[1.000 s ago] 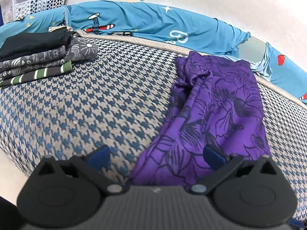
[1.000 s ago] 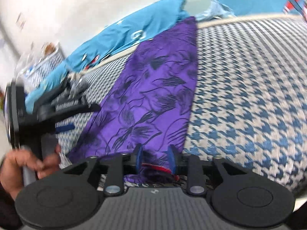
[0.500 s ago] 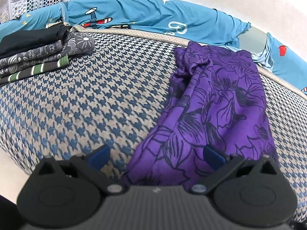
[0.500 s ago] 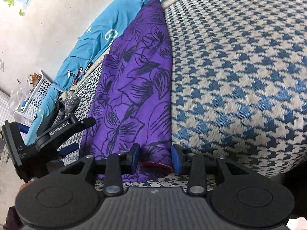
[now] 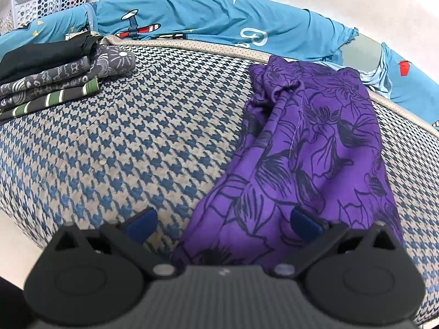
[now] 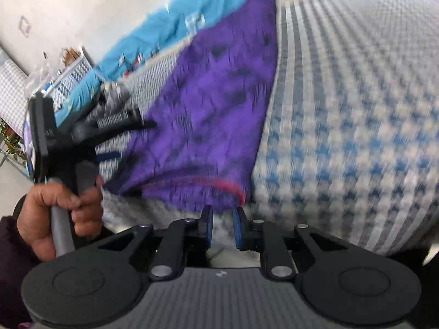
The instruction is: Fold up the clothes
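The left gripper (image 5: 223, 223), black with blue pads, is spread wide and holds nothing; it hangs over the near edge of the blue-and-beige houndstooth cushion (image 5: 131, 142), its right pad (image 5: 304, 224) over the near hem of the purple garment with a dark floral print (image 5: 315, 150), its left pad over bare cushion. The garment lies as a long strip from the near edge to the far edge of the cushion, bunched and wrinkled at its far left corner. In the blurred right wrist view the right gripper (image 6: 221, 229) has its blue pads (image 6: 237, 227) a narrow gap apart with nothing between them, just short of the garment's near hem, where a red trim line (image 6: 227, 185) shows. The person's left hand (image 6: 59, 213) grips the handle of the left gripper at the left of that view. At the far left corner of the cushion sits a stack of folded clothes (image 5: 52, 76), black on top, grey patterned and green-striped below. Behind the far edge runs a teal sheet with an aeroplane print (image 5: 208, 22), with a white perforated plastic basket (image 5: 46, 2) beyond it.
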Action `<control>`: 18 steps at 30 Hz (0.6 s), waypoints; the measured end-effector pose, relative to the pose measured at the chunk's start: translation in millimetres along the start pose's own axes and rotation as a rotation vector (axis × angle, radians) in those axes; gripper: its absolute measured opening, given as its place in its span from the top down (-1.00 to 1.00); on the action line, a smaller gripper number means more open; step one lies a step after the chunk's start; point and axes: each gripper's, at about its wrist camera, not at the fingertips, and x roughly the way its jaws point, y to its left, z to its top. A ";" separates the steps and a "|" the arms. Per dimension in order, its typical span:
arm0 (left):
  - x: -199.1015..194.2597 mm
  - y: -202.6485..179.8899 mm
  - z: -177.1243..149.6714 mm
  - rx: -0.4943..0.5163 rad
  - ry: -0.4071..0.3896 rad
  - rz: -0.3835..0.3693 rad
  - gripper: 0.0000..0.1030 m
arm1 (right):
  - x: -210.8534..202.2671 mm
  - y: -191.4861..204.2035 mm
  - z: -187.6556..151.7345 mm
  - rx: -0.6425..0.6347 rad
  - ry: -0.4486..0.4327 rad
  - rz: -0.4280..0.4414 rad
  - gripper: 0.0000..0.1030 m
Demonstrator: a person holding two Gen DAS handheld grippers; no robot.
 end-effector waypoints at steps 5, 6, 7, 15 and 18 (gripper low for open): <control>-1.4 -2.2 -1.8 0.015 -0.004 0.000 -1.00 | -0.6 -10.9 11.6 0.073 -0.084 -0.015 0.67; -1.6 -2.2 -1.9 0.017 -0.005 0.001 -1.00 | 1.6 -14.3 13.7 0.099 -0.089 -0.014 0.67; -1.4 -2.2 -1.9 0.018 -0.004 0.001 -1.00 | 4.5 -18.1 15.8 0.129 -0.091 -0.012 0.67; 2.1 -1.5 -3.1 0.023 0.010 0.004 -1.00 | 30.0 -24.4 22.5 0.181 -0.024 0.018 0.77; 2.5 -0.7 -3.3 0.020 0.013 0.008 -1.00 | 31.2 -14.1 16.6 0.091 0.025 0.012 0.78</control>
